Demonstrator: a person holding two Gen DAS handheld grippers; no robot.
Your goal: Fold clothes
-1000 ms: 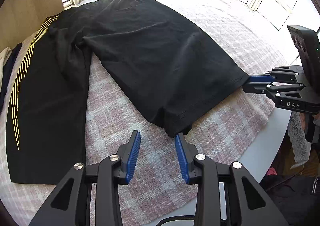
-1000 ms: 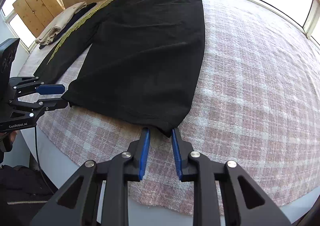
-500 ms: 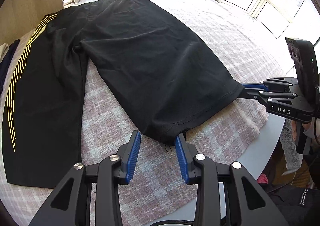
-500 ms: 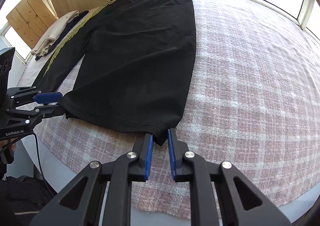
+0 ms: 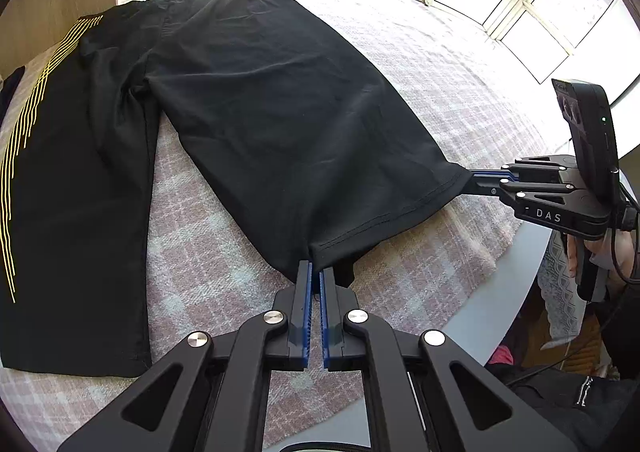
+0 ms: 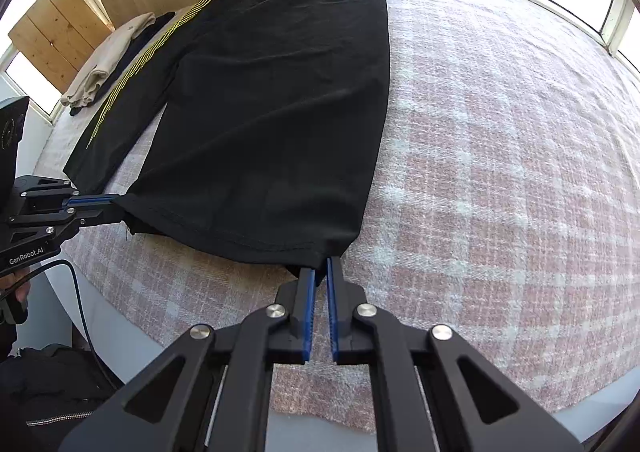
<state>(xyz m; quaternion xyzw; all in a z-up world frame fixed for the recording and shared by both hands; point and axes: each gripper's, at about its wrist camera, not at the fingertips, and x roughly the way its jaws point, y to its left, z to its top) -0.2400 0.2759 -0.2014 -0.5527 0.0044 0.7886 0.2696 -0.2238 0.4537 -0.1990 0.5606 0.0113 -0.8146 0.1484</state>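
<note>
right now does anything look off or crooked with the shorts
Nothing damaged. The black shorts lie unevenly: the right leg's hem is lifted and stretched between the left claw and the right claw, while the yellow-striped leg lies flat, splayed apart on the plaid blanket.

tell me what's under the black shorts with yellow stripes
The black shorts with yellow stripes lie on a pink plaid blanket. Anything beneath their middle is covered; both grippers pinch one leg's hem corners.

"DAS" marks the right gripper (image 5: 466, 176) ("GenRobot.AI" the left gripper (image 6: 120, 207)).
</note>
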